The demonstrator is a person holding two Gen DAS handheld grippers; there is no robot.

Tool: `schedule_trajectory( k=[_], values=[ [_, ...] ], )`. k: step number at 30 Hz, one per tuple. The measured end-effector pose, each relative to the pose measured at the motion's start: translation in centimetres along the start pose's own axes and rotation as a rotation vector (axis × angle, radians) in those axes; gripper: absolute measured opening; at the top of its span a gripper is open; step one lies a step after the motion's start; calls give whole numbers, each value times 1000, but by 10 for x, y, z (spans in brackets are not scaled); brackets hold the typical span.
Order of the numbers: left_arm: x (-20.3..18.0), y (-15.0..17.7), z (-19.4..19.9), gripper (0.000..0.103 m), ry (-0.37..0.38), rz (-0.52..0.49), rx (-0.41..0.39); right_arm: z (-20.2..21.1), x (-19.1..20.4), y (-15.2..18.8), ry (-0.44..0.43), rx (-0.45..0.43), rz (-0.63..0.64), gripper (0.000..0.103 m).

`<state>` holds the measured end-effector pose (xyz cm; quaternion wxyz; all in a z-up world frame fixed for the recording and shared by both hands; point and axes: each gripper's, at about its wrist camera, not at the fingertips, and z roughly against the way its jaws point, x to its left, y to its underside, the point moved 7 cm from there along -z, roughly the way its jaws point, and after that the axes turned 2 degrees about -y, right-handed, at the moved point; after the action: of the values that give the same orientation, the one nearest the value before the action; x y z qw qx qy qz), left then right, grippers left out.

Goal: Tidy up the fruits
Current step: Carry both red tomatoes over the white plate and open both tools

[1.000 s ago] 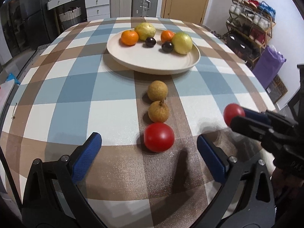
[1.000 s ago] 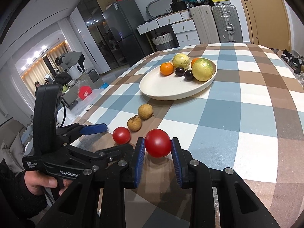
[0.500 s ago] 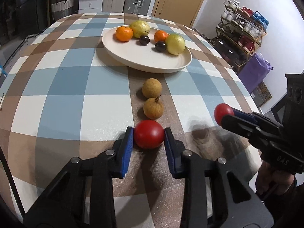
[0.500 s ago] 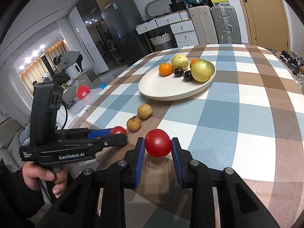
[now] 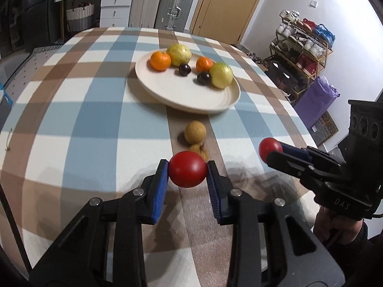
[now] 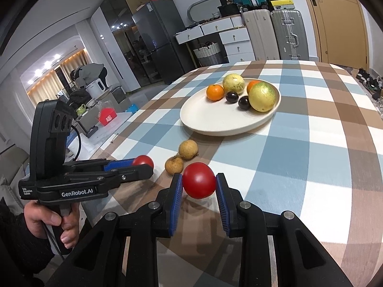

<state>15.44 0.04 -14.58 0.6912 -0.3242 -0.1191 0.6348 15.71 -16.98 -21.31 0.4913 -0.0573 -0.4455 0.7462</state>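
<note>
Above the checked table, each gripper — left, right — pinches one red tomato, seemingly lifted.

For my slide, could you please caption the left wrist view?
Left gripper clamps a red tomato while the right gripper holds another, with the fruit plate beyond.

Home: fridge, shoe rack, suitcases
</note>
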Motion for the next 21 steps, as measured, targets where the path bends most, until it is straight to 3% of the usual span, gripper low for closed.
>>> schedule_trajectory(
  k=[13,21],
  values=[
    [7,-78,-5,29,-23,-44,-72,-10,4,-53,16,-33,83,28],
    [11,-125,-33,29,-25,-38,-71,-31,-7,-93,43,-34,98,28]
  ],
)
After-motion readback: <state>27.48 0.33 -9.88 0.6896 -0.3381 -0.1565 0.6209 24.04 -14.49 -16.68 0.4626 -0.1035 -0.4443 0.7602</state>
